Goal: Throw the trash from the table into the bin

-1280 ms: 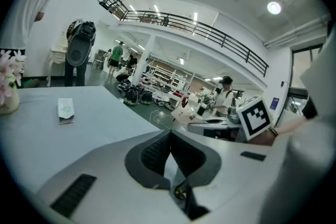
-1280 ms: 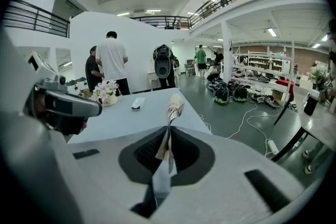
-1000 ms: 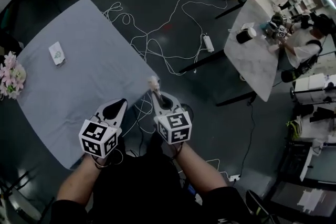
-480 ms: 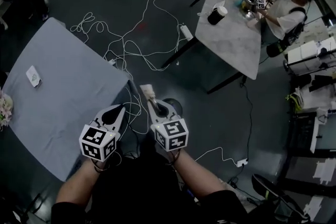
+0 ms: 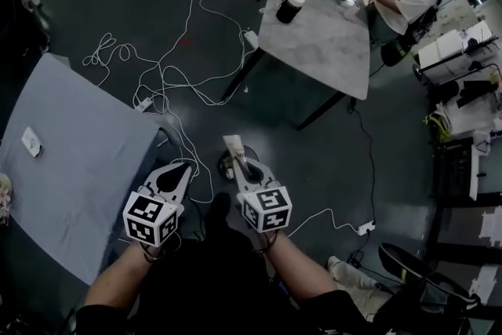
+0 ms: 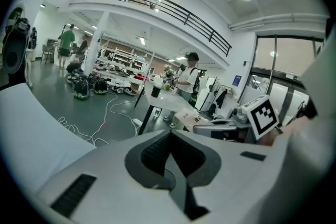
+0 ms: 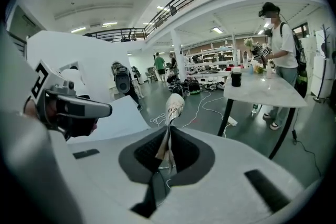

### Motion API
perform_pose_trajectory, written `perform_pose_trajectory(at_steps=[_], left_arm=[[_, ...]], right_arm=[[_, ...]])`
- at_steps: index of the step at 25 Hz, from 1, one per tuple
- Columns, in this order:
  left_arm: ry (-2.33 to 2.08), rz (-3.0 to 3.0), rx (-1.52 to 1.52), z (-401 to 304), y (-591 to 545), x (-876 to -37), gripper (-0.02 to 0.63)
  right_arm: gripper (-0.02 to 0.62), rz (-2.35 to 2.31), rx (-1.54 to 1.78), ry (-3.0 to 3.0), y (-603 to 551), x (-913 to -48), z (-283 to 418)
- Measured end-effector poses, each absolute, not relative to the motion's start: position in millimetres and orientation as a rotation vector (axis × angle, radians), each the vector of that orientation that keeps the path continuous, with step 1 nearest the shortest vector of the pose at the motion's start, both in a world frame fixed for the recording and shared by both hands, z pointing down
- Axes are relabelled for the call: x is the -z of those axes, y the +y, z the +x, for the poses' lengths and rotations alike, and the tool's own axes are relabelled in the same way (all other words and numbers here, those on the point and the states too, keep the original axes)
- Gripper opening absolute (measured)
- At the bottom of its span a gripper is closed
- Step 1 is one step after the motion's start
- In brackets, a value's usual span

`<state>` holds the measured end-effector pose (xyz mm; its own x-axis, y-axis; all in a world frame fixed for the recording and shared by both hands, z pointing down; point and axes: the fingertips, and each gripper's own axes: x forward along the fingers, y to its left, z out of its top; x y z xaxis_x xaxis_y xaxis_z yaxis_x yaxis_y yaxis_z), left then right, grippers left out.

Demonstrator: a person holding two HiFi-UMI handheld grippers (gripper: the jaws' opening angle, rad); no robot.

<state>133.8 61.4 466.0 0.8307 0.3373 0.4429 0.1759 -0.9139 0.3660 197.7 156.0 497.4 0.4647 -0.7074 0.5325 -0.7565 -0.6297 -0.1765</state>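
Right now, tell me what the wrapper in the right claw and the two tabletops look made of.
Wrapper: thin, crinkled paper or plastic film, pale with some print; it folds flat where the right claw pinches it.
Near table: matte grey, seemingly cloth-covered, going by its soft, rounded corner.
Far table: pale, mottled, smooth top; marble or a marble-look laminate, hard to tell which.

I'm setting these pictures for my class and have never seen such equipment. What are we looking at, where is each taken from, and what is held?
A person holds a hand tool with a two-jaw claw in each hand. One picture looks down from a head camera; the other two cameras ride on the tools. The left claw is shut and empty. The right claw pinches a wrapper. On the grey table lies one small packet.
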Motion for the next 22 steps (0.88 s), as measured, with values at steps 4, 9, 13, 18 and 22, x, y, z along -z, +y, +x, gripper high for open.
perform_pose_trajectory(at_steps=[4, 9, 13, 18, 22], left_arm=[[0.451, 2.694, -0.758, 158, 86, -473, 0.014], [0.547, 2.683, -0.792, 186, 127, -483, 0.014], [0.626, 2.673, -0.834, 200, 158, -491, 0.014], [0.726, 2.655, -0.870, 213, 197, -499, 0.014], [0.797, 2.634, -0.886, 223, 227, -503, 0.014]], right_arm=[[0.006, 2.657, -0.912, -1.251, 187, -504, 213], [0.006, 2.702, -0.933, -1.176, 232, -514, 229], [0.006, 2.749, -0.957, -1.111, 263, -523, 238], [0.006, 2.798, -0.980, -1.035, 301, -531, 243], [0.006, 2.829, -1.006, -0.972, 330, -537, 244]])
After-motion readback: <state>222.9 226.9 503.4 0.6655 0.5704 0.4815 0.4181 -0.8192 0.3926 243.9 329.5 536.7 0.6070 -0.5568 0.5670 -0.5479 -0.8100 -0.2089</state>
